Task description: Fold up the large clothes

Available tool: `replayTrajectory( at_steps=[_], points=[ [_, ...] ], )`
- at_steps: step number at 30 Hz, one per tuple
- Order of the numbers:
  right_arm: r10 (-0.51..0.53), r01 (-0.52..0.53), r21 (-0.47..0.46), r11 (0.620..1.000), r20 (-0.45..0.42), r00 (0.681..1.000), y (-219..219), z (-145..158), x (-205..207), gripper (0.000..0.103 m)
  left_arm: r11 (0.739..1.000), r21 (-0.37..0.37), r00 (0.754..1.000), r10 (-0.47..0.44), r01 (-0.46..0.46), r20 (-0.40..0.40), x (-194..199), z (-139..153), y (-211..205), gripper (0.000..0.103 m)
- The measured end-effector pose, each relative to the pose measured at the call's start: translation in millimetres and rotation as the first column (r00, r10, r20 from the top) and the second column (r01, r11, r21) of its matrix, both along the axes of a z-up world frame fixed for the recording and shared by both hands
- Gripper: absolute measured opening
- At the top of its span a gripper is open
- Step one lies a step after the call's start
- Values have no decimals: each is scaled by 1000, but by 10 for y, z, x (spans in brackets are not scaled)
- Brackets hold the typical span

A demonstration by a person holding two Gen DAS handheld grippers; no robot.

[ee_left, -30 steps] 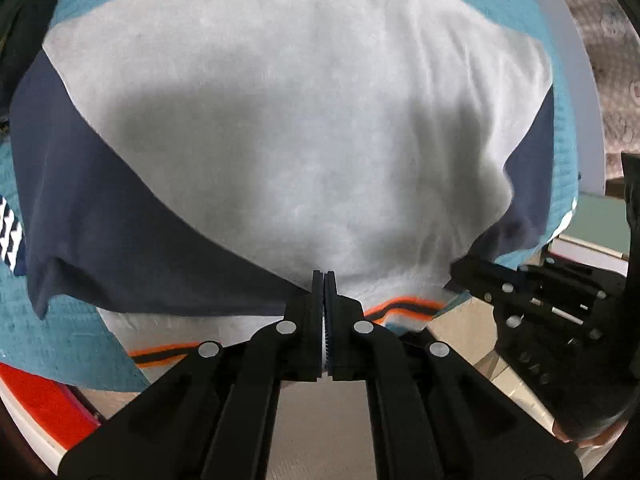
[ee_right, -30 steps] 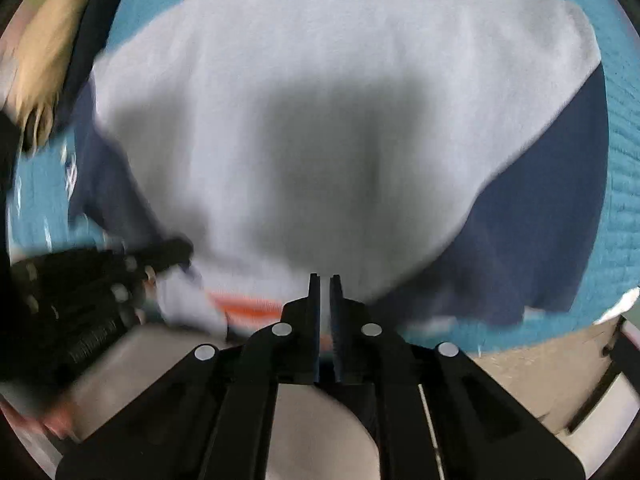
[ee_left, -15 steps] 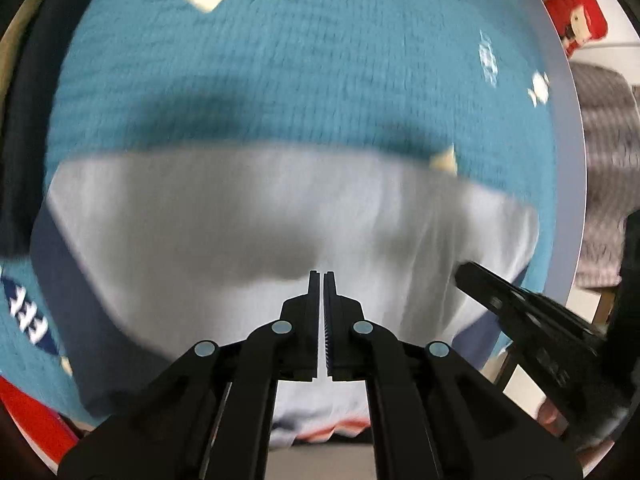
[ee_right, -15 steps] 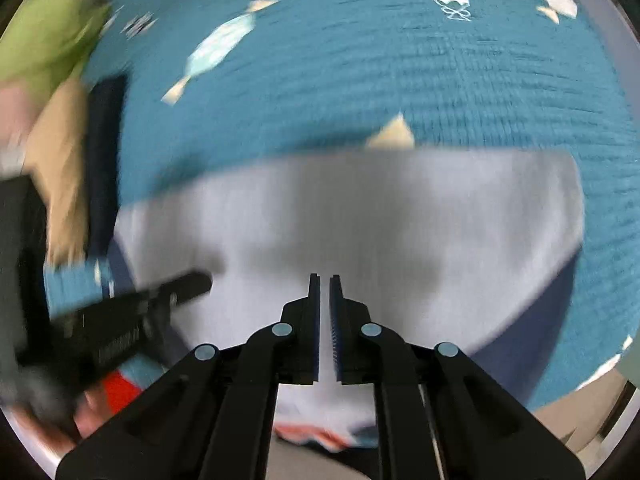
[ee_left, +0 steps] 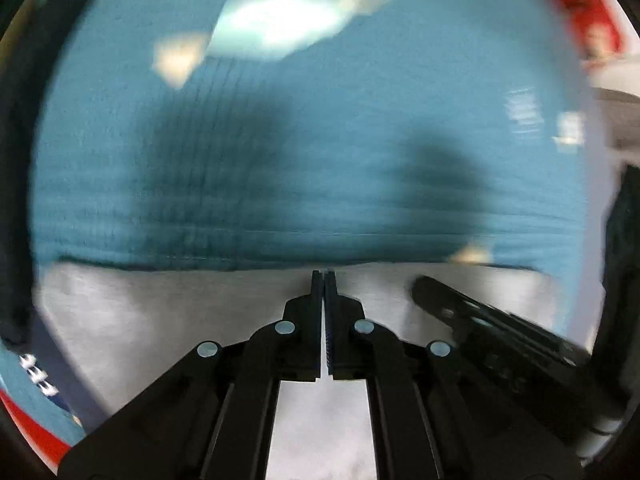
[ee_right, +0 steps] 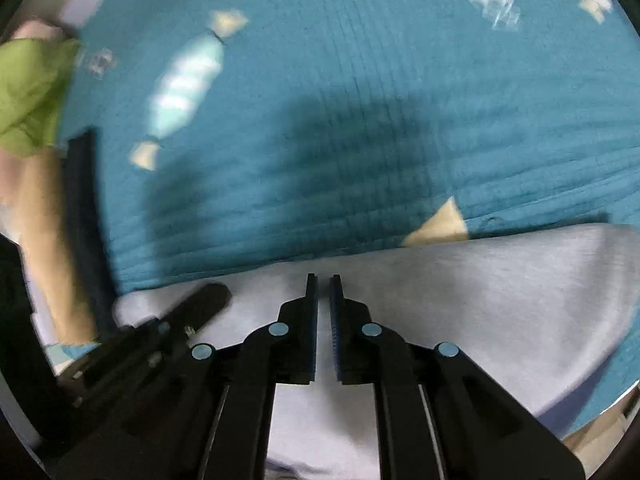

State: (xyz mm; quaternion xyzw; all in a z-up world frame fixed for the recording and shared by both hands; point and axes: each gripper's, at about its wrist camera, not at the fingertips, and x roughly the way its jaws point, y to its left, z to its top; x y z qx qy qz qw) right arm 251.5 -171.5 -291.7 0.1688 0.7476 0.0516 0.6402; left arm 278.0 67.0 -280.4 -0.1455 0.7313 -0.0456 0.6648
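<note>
Both tools worked side by side at the far edge of the grey garment (ee_right: 460,280), probably so the fold would lie square. The garment lay on the teal fish-print cloth (ee_left: 280,140) over the tabletop. The left tool (ee_left: 323,276) was pressed closed, seemingly pinching the hem; the right tool (ee_right: 323,280) showed a narrow gap, its hold unclear. No brand or writing could be read.

Black claw (ee_left: 323,280), silver rivets, ribbed pads
</note>
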Motion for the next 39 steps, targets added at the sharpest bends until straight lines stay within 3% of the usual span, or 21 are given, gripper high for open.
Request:
replayTrajectory(
  at_steps=[2, 5, 6, 10, 12, 13, 14, 15, 16, 19, 21, 22, 23, 25, 27, 30, 33, 35, 36, 38, 39],
  points=[
    [-48, 48, 48, 998, -4, 999, -94, 79, -21, 2, 999, -44, 999, 23, -22, 35, 15, -15, 63, 2],
    [-17, 15, 79, 997, 30, 999, -146, 266, 5, 3, 998, -62, 1000, -3, 5, 29, 58, 207, 178, 3],
    [-20, 15, 87, 996, 56, 998, -212, 369, -29, 9, 998, -65, 999, 5, -3, 37, 69, 316, 248, 3],
    [66, -87, 99, 991, 199, 978, -369, 632, -199, 8, 992, -120, 988, -10, 28, 151, -98, 663, 553, 3],
    [79, -85, 29, 996, 163, 983, -429, 342, -371, 6, 999, -4, 985, -32, 33, 169, -152, 517, 729, 3],
    [58, -65, 40, 997, 146, 988, -579, 228, -367, 0, 991, 128, 985, -49, 28, 163, -223, 369, 831, 3],
    [1, -20, 129, 992, 144, 990, -724, 170, -390, 0, 976, 219, 986, -51, 15, 158, -315, 298, 958, 2],
    [-85, 58, 210, 976, 124, 989, -921, 145, -415, 0, 980, 199, 982, -23, -15, 186, -376, 224, 1166, 2],
    [-143, 113, 229, 967, 119, 983, -1103, 168, -454, 0, 993, 114, 976, 15, -40, 216, -424, 233, 1316, 2],
    [-146, 139, 44, 989, 222, 964, -1426, 268, -569, 0, 992, 47, 971, 103, -115, 217, -527, 270, 1800, 2],
    [-240, 228, 81, 970, 184, 953, -1804, 249, -643, 0, 989, 34, 968, 134, -144, 213, -488, 253, 1829, 2],
    [-273, 270, 42, 962, 186, 944, -1933, 265, -700, 0, 987, 54, 967, 138, -153, 214, -483, 262, 1718, 2],
    [-280, 287, 1, 958, 213, 936, -1997, 325, -744, 0, 985, 83, 966, 131, -153, 225, -468, 235, 1375, 2],
    [-283, 300, -16, 954, 287, 915, -1983, 531, -915, 1, 978, 141, 962, 116, -155, 248, -543, 408, 1265, 2],
    [-220, 243, -19, 970, 353, 909, -1804, 750, -1045, 6, 986, 60, 952, 131, -153, 276, -716, 499, 1024, 3],
    [-129, 97, 101, 990, 384, 914, -1188, 804, -1176, 6, 994, -68, 941, 106, -89, 322, -818, 581, 597, 3],
    [-1, -78, 199, 977, 370, 929, -617, 686, -1196, 5, 999, -19, 941, 34, -29, 337, -894, 479, 329, 3],
    [57, -99, 120, 988, 313, 948, -394, 435, -1179, 2, 998, 53, 956, 2, -19, 295, -1077, 284, 358, 2],
    [59, -102, 125, 987, 307, 950, -421, 303, -1194, 0, 999, 45, 949, 3, -18, 315, -1136, 204, 407, 2],
    [-16, -61, 268, 962, 277, 961, -722, 190, -1237, 0, 1000, 21, 942, 11, -19, 335, -1242, 219, 554, 2],
    [-45, -22, 259, 966, 249, 967, -896, 188, -1263, 0, 999, 44, 945, 13, -29, 328, -1297, 242, 644, 2]
  ],
)
